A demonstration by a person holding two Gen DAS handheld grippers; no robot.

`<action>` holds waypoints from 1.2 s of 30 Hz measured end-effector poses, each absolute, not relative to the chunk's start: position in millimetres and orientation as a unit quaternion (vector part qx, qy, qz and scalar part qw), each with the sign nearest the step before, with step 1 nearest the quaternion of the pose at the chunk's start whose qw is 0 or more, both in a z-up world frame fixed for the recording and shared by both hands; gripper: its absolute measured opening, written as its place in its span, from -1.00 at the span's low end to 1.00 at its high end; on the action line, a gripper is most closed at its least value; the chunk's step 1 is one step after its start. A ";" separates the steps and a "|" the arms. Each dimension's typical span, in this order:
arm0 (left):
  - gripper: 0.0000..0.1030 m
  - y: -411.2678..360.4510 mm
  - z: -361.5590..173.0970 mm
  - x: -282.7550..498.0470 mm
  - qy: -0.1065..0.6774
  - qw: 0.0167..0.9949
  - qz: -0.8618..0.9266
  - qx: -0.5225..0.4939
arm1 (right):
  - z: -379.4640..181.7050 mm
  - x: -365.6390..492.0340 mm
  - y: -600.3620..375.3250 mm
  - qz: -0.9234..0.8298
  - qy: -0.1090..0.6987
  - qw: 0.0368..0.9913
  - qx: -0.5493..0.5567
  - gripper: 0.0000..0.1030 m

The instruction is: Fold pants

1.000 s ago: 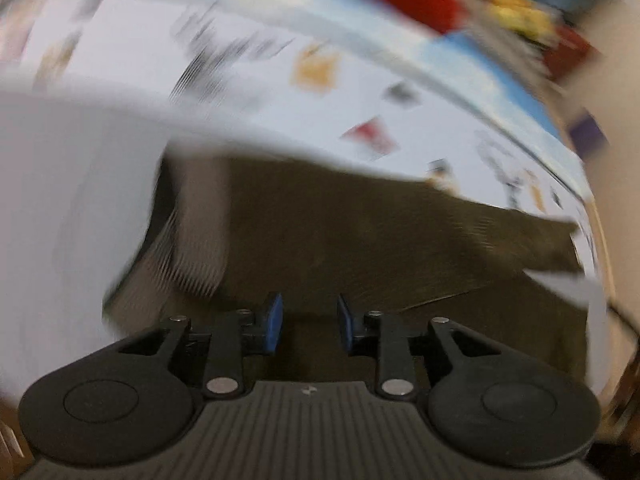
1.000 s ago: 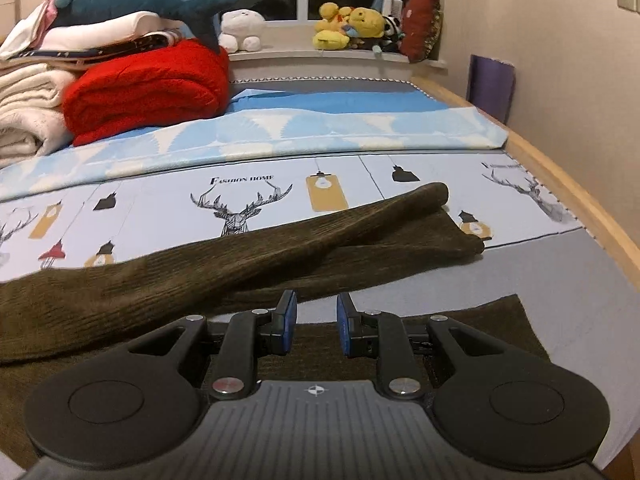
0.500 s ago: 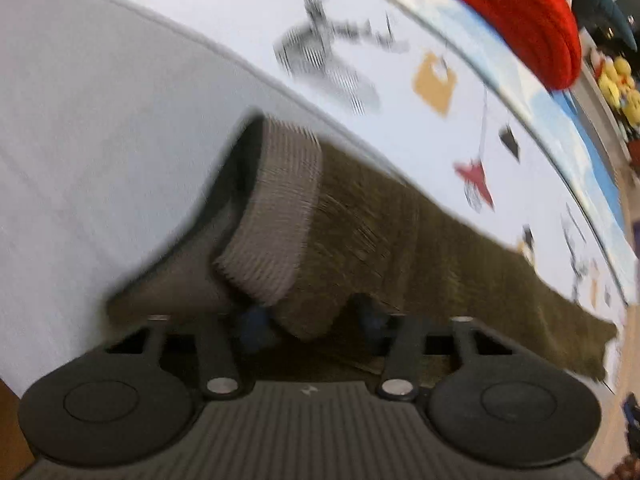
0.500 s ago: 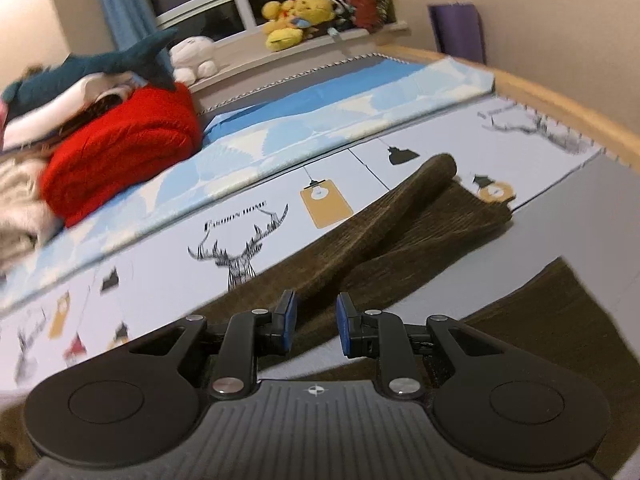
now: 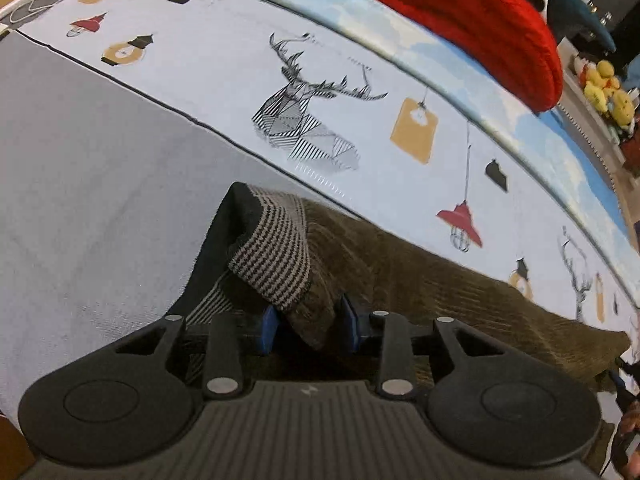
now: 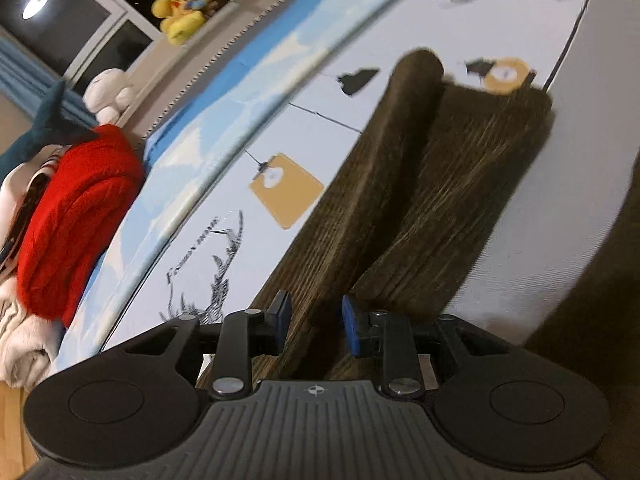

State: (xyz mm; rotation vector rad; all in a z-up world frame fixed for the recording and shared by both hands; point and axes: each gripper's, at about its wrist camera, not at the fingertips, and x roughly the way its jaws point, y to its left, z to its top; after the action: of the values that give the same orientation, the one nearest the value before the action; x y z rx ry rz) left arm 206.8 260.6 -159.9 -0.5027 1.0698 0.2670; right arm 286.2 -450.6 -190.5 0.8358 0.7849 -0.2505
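Dark olive corduroy pants (image 5: 432, 276) lie stretched across the bed. Their waistband (image 5: 272, 248), with a black-and-grey striped lining, is folded open at the left end. My left gripper (image 5: 308, 328) has a bunch of waistband fabric between its blue pads, with a gap still showing at each pad. In the right wrist view the two pant legs (image 6: 400, 184) run away toward their cuffs. My right gripper (image 6: 314, 320) is open, low over the near leg, with the fabric below its fingers.
The bed sheet (image 5: 312, 92) has deer and lantern prints, with a grey band (image 5: 80, 168) on the near side. A red blanket (image 5: 480, 20) and folded bedding (image 6: 24, 344) lie at the far side. Plush toys (image 6: 184, 8) sit on the window ledge.
My left gripper swung to the waistband end and now has that fabric between its pads. My right gripper tilted and dropped down over the pant legs, staying open.
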 end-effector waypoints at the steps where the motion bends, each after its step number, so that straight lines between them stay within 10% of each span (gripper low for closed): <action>1: -0.29 259.8 -160.5 208.5 0.506 0.822 0.127 -0.229 | -194.7 291.3 -450.4 -0.121 0.374 0.832 0.391 -0.43; 5: -0.36 257.3 -157.7 208.5 0.504 0.828 0.129 -0.209 | -204.7 306.0 -445.8 -0.129 0.386 0.836 0.368 -0.42; 9: -0.45 256.1 -152.6 208.9 0.500 0.831 0.131 -0.206 | -198.0 303.5 -444.2 -0.136 0.373 0.847 0.353 -0.92; 22: -0.67 271.4 -109.8 159.9 0.443 0.858 0.121 -0.229 | -85.0 144.4 -447.4 -0.108 0.289 0.881 0.358 -0.94; 30: -0.55 276.4 -144.8 150.5 0.562 0.810 0.102 -0.137 | -171.2 35.3 -480.3 -0.177 0.482 0.751 0.416 -0.86; 36: -0.40 281.6 -146.1 152.8 0.568 0.801 0.124 -0.142 | -156.1 -0.4 -566.4 -0.282 0.375 0.777 0.418 -0.81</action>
State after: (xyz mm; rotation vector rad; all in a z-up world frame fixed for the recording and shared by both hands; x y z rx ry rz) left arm 152.8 281.6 -146.1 -0.3053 1.2184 0.2650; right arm -0.4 -566.4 -156.1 0.9052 0.8120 -0.6107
